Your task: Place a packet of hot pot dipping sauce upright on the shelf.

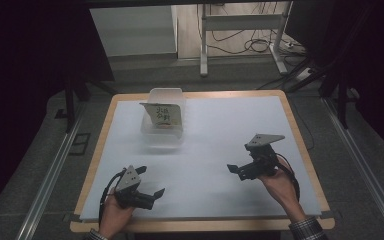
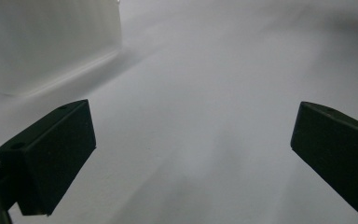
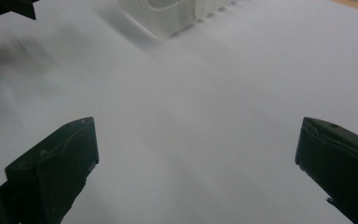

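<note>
Both the left gripper (image 1: 147,191) and the right gripper (image 1: 240,170) were released and empty, well apart from the packet (image 1: 162,115), which stood inside the clear container (image 1: 164,135). Placement appeared complete; nothing evidently remained.

Each hand holds a black two-jaw tool topped by a grey three-cornered plate. The left gripper (image 1: 150,187), nearer the table's (image 1: 205,224) front edge, trails a black cable that loops past the left hand (image 1: 114,214). The right gripper (image 1: 239,166) carries the same grey plate and a black cable curving over the right hand (image 1: 279,183), whose wrist shows a checked sleeve cuff (image 1: 305,229). Up close, the jaws are matte black wedge-shaped blocks with small round holes in their top faces.
</note>
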`<state>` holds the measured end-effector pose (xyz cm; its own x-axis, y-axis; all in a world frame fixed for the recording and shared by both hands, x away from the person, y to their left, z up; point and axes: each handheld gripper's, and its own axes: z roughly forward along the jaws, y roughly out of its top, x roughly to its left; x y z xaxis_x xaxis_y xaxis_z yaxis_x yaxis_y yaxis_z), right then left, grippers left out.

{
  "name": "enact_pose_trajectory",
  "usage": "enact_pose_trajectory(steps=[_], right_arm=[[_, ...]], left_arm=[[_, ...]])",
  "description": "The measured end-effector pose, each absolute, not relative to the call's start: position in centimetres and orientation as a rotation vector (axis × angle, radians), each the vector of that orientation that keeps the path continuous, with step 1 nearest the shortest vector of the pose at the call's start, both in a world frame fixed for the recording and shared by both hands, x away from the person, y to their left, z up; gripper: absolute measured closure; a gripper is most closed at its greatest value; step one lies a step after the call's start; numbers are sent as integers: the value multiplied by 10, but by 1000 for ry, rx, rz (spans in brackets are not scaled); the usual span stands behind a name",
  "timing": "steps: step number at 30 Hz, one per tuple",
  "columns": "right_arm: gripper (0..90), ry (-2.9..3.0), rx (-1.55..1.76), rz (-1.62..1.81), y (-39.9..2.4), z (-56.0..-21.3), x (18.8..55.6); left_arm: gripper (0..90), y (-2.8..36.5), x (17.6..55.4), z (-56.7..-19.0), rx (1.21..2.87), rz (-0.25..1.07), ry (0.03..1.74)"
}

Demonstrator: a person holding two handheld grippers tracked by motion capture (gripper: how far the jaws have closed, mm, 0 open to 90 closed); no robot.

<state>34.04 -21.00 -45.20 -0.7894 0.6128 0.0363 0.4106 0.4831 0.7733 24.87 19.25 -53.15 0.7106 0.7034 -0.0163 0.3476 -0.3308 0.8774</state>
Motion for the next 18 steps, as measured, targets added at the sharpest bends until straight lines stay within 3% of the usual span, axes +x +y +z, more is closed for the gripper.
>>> enact_pose_trajectory(steps=[18], right_arm=[[0,2513,940,1033,-246,-484,312]], left_arm=[[0,192,248,-532,1953,460,807]])
